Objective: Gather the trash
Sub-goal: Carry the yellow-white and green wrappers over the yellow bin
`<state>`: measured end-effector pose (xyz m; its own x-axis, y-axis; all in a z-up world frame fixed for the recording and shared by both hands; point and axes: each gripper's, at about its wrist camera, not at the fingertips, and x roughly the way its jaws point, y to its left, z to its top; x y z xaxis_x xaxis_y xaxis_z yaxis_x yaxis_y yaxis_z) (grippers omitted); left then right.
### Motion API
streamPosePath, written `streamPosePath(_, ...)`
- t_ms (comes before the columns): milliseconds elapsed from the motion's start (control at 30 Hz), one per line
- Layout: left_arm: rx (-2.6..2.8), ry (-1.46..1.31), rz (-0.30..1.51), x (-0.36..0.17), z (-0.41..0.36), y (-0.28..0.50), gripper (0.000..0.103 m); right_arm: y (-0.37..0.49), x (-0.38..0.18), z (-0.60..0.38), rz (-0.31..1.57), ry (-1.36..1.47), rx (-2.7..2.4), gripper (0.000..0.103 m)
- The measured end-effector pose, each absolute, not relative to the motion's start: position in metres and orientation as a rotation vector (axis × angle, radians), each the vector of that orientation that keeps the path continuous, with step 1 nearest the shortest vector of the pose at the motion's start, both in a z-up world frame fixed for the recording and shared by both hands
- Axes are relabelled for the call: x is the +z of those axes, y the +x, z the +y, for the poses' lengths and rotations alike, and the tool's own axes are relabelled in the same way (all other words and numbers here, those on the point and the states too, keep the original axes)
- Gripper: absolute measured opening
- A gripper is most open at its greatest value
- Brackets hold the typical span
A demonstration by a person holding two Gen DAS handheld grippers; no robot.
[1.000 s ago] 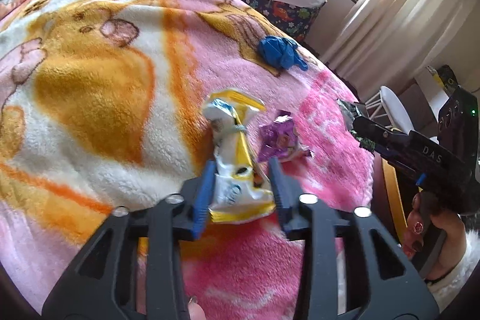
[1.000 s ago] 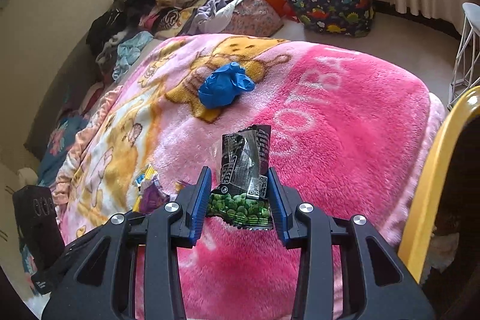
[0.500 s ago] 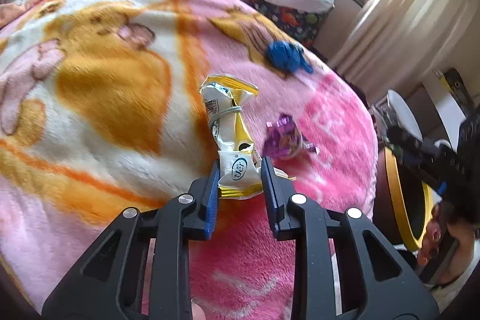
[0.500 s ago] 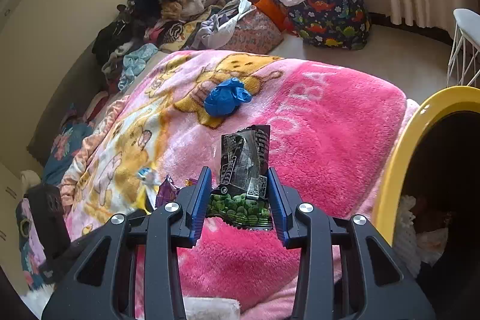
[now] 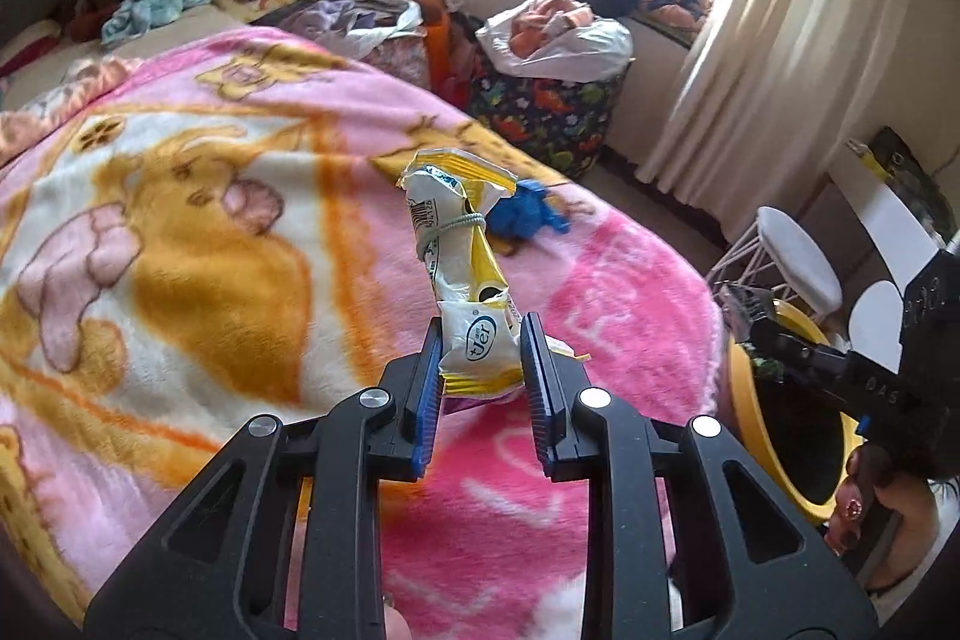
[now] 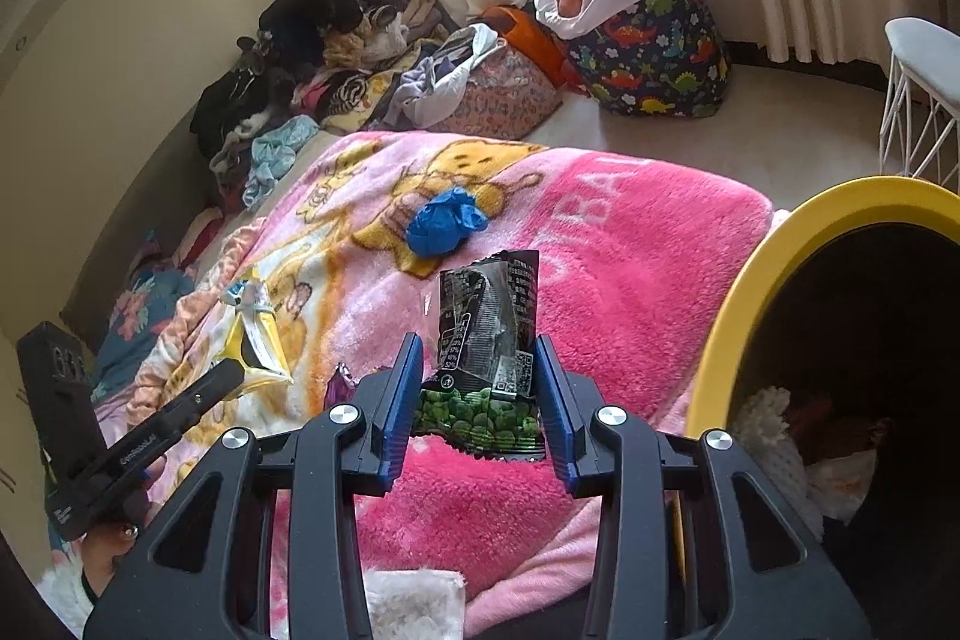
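Much of the yellow-rimmed round bin [image 6: 774,268] is cut off at the right edge, and its dark inside shows only some pale crumpled stuff I cannot identify. A small purple wrapper [image 6: 339,383] on the fleecy pink and orange cartoon blanket [image 6: 630,280] is mostly hidden behind the right gripper's finger [image 6: 396,400]. The person shows only as a hand with dark painted nails [image 5: 864,514] around a handle.

I count two grippers, one bin, and four bits of trash: two held, two lying on the blanket.

The left gripper [image 5: 480,364] is pinched narrowly on the lower end of a crumpled white and yellow snack packet [image 5: 462,268] tied round with a band, holding it up clear of the blanket. The right gripper [image 6: 477,388] is clamped, a little wider, on a black foil packet printed with green peas [image 6: 486,340], held above the blanket's edge just beside the bin rim. A crumpled blue plastic ball [image 6: 444,223] lies untouched farther up the blanket.
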<state>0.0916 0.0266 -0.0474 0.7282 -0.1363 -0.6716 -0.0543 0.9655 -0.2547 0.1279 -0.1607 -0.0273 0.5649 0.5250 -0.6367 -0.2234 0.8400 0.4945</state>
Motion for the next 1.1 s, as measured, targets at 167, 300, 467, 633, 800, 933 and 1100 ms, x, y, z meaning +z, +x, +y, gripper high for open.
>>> streamPosePath(167, -0.096, -0.234, 0.747, -0.042, 0.004, 0.093, 0.019, 0.123, -0.023, -0.177, 0.848, 0.395, 0.429, 0.036)
streamPosePath(300, -0.142, -0.206, 0.738, -0.037, -0.017, 0.094, 0.019, 0.119, -0.022, -0.191, 0.836, 0.413, 0.407, 0.036)
streamPosePath(467, -0.192, -0.178, 0.734, -0.033, -0.041, 0.095, 0.019, 0.114, -0.021, -0.208, 0.822, 0.437, 0.378, 0.036)
streamPosePath(633, -0.235, -0.160, 0.733, -0.032, -0.059, 0.094, 0.019, 0.108, -0.020, -0.226, 0.807, 0.464, 0.347, 0.036)
streamPosePath(800, -0.275, -0.142, 0.733, -0.032, -0.076, 0.089, 0.019, 0.101, -0.020, -0.242, 0.794, 0.489, 0.316, 0.036)
streamPosePath(933, -0.304, -0.127, 0.734, -0.032, -0.089, 0.087, 0.019, 0.096, -0.021, -0.254, 0.782, 0.506, 0.288, 0.036)
streamPosePath(1100, -0.343, -0.109, 0.733, -0.031, -0.105, 0.086, 0.019, 0.090, -0.021, -0.272, 0.764, 0.528, 0.243, 0.036)
